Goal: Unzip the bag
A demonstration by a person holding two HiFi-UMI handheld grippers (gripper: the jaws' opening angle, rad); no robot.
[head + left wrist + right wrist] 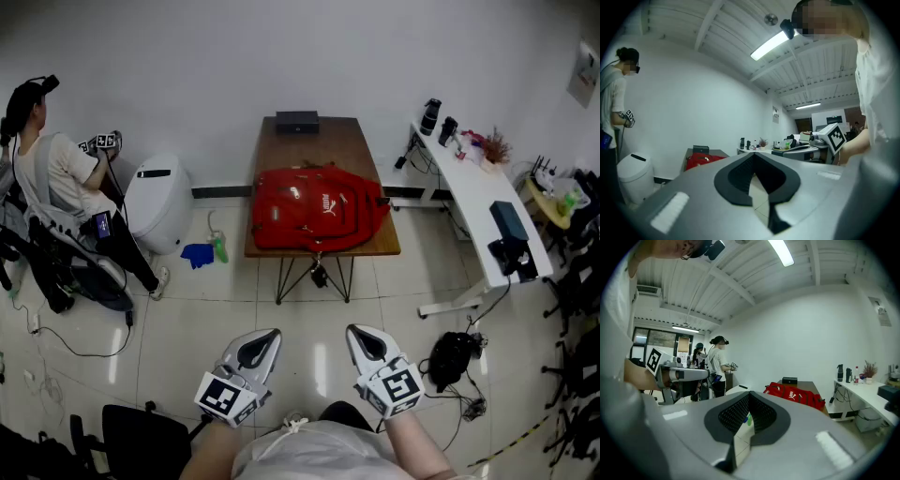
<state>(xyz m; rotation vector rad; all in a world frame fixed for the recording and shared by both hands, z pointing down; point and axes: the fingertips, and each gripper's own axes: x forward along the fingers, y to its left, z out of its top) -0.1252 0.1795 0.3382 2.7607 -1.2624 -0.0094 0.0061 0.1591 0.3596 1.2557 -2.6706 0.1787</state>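
A red backpack (319, 208) lies flat on a brown wooden table (319, 141) against the far wall, with a dark zip pull hanging over the table's front edge. Both grippers are held low near my body, well short of the table and over bare floor. My left gripper (265, 336) and right gripper (361, 333) have their tips together and hold nothing. The backpack (699, 160) shows small and distant past the shut left gripper (753, 157). In the right gripper view the backpack (794, 394) lies beyond the shut right gripper (749, 394).
A black box (296, 120) sits at the table's back edge. A white desk (478, 187) with bottles stands to the right, a black bag (453, 358) on the floor by it. At left are a white bin (159, 202) and a seated person (56, 178).
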